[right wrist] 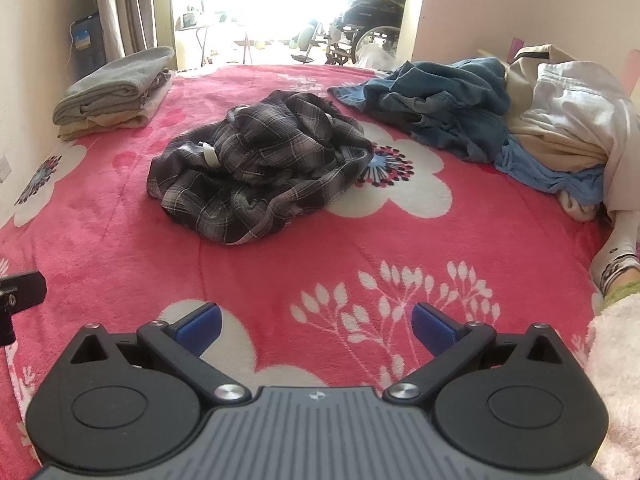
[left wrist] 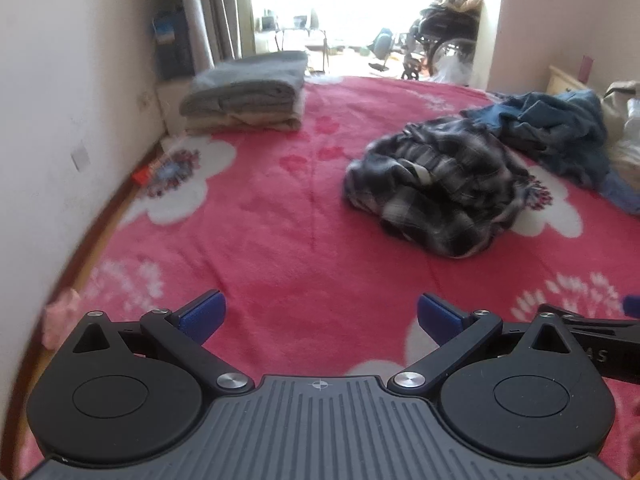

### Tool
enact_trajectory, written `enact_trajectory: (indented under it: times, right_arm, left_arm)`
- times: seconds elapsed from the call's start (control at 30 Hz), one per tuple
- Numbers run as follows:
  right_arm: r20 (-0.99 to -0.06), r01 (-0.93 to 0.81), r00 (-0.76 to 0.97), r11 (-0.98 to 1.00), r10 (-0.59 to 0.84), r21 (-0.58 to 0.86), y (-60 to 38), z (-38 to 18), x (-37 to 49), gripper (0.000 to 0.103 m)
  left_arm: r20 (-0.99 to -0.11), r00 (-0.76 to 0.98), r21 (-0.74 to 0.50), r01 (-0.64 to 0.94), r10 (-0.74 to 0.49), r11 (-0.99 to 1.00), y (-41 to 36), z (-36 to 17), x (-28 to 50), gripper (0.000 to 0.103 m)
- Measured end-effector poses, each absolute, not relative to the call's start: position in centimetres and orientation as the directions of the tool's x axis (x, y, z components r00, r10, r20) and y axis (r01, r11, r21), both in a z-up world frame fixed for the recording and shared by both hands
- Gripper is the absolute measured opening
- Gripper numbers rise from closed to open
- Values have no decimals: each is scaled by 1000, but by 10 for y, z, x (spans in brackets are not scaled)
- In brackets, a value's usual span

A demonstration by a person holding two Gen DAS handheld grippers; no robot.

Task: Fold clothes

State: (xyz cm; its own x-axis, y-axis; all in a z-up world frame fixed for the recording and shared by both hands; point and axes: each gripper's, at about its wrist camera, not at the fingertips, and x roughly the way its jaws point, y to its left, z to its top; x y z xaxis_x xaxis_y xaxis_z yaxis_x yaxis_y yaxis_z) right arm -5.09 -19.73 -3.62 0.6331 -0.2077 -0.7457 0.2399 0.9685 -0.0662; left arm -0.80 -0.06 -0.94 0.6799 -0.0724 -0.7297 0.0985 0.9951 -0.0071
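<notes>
Left gripper (left wrist: 321, 314): jaws spread wide, nothing held between blue pads (left wrist: 202, 312), tilted downward. Right gripper (right wrist: 316, 318): jaws likewise spread wide, empty, tilted downward. Both carried side by side, apart.

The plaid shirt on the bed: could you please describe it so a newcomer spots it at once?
Find the pink flowered blanket that covers the bed. Near its middle lies a crumpled heap, the plaid shirt. It alone is dark grey with pale checks; the folded stack is plain grey and beige, and the pile is blue denim.
</notes>
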Motion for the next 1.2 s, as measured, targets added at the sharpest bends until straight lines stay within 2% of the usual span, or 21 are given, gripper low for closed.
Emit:
enact_trajectory:
  times: [0.1, 0.4, 0.83, 1.2]
  right_arm:
    - [-749, 243, 629, 968, -209, -66, -199, -38, -51, 103]
    - [-750, 247, 626, 967, -211, -66, -201, -40, -51, 103]
    - [-737, 258, 641, 964, -215, -57, -207, -36, -53, 103]
    - [-738, 259, 640, 965, -213, -54, -206, -36, -53, 103]
  left_arm:
    - [-739, 669, -45, 71, -81, 996, 5, -11, -6, 103]
    - [-731, 678, -40, 69, -76, 997, 4, -6, -9, 103]
    - [-739, 674, 64, 42, 19, 997, 0, -9, -8, 103]
    - [-749, 662, 71, 33, 32, 997, 1, -10, -6, 103]
